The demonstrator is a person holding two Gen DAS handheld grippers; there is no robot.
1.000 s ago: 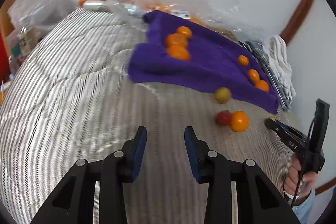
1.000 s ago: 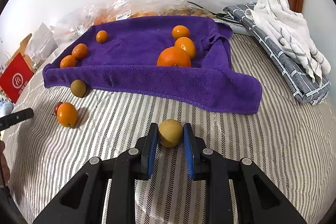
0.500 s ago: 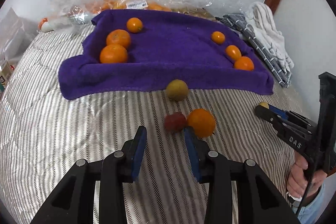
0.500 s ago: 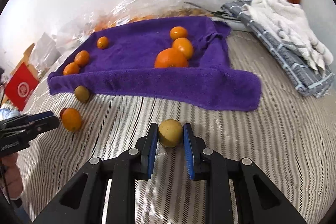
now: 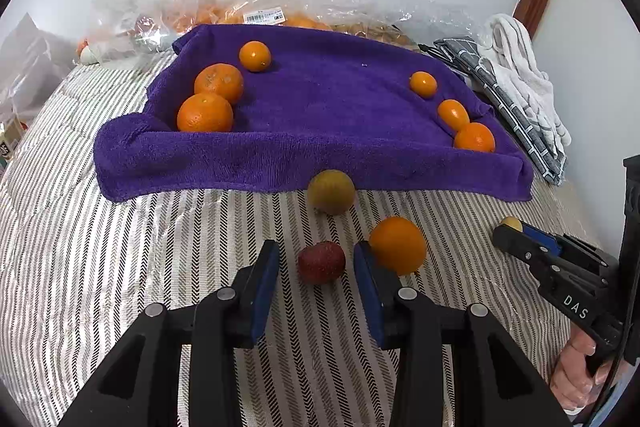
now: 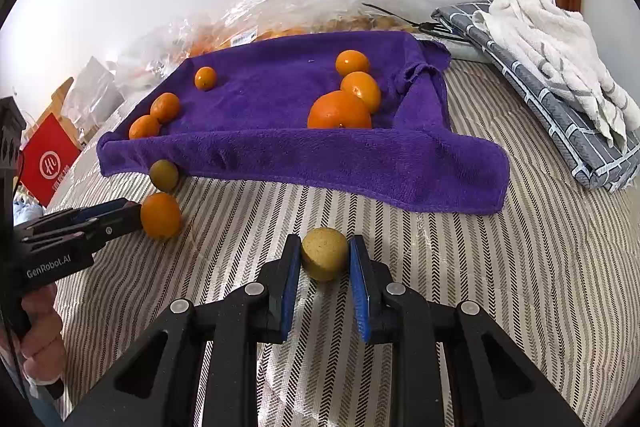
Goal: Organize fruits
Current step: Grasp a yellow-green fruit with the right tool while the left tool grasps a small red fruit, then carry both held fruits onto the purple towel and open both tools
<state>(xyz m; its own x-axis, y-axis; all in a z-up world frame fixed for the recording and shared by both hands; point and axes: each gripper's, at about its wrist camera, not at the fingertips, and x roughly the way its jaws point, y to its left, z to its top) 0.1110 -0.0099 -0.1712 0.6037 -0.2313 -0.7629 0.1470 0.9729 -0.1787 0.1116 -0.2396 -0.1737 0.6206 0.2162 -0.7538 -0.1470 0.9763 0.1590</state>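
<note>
A purple towel (image 5: 320, 115) lies on the striped bed and holds several oranges in two groups, left (image 5: 205, 113) and right (image 5: 474, 137). In front of it lie a green-yellow fruit (image 5: 331, 191), an orange (image 5: 397, 245) and a small red fruit (image 5: 321, 262). My left gripper (image 5: 316, 263) is open, with the red fruit between its fingertips. My right gripper (image 6: 325, 259) is shut on a yellow-green fruit (image 6: 324, 253) just above the bed; it also shows in the left wrist view (image 5: 516, 231).
Clear plastic bags of fruit (image 5: 280, 15) lie behind the towel against the wall. Folded grey and white cloths (image 6: 560, 67) sit at the right. A red box (image 6: 48, 159) and other packets are at the far left edge of the bed.
My left gripper has swung right and moved in, so the red fruit now sits between its open fingers. My right gripper still holds the yellow-green fruit, nearly unmoved.
</note>
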